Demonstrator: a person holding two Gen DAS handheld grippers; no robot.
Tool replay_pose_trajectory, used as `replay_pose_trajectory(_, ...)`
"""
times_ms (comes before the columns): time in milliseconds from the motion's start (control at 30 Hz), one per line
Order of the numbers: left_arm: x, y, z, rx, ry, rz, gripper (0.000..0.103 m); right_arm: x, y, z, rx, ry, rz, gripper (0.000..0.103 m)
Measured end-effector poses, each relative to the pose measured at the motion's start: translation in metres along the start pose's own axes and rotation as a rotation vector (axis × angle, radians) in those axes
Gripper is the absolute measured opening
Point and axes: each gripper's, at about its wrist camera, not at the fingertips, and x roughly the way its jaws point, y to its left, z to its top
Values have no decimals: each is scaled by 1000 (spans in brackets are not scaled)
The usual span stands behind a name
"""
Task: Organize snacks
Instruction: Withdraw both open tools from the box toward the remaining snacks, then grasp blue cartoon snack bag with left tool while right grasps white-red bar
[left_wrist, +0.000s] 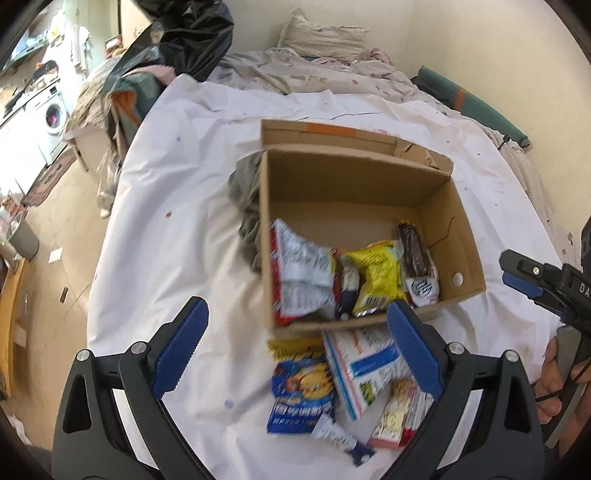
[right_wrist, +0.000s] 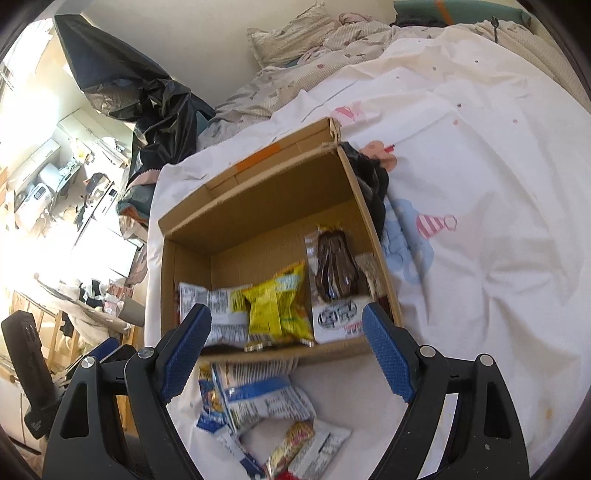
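Looking down past your left gripper (left_wrist: 297, 347), you see its ribbed blue pads spread wide with nothing between them; your right gripper (right_wrist: 286, 349) is released too, jaws apart and empty.

At twelve o'clock from both sits the cardboard box (left_wrist: 467, 236), a matte brown rectangle with its flaps up, resting on the creased white sheet (left_wrist: 177, 206). Its long axis runs roughly from nine to three o'clock in the left wrist view.

Along the box's near wall stand crinkly foil packets: a white and red bag (left_wrist: 301, 269) at nine o'clock, a glossy yellow bag (left_wrist: 378, 278) in the middle, and a clear-wrapped dark brown pastry (left_wrist: 415, 251) at three o'clock, its long axis pointing toward twelve.

At six o'clock from the box, loose snacks (left_wrist: 306, 387) lie flat in a heap on the sheet: a blue pouch, a white and blue bag, a pink packet
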Motion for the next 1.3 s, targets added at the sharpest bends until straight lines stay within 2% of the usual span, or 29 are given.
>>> replay_pose_trajectory(467, -11, 24, -32, -75, 30, 11, 96, -14, -4, -53, 56, 53, 6, 86)
replay_pose_trajectory(600, -4, 46, -30, -176, 37, 26, 96, -4, -10, -63, 120, 88, 17, 86)
replay_pose_trajectory(767, 20, 54, -37, -238, 132, 15, 96, 10, -11, -59, 140, 103, 10, 86)
replay_pose_trajectory(933, 65, 38, -53, -190, 300, 53, 96, 17, -14, -60, 180, 126, 28, 86)
replay_pose_trajectory(1067, 104, 12, -69, -90, 427, 61, 95, 16, -15, -60, 187, 125, 33, 86)
replay_pose_trajectory(1167, 117, 3, -77, -70, 460, 65, 93, 16, -17, -60, 196, 126, 31, 86)
replay_pose_trajectory(1300, 123, -14, -77, -26, 448, 34, 93, 14, -22, -60, 215, 123, 34, 86)
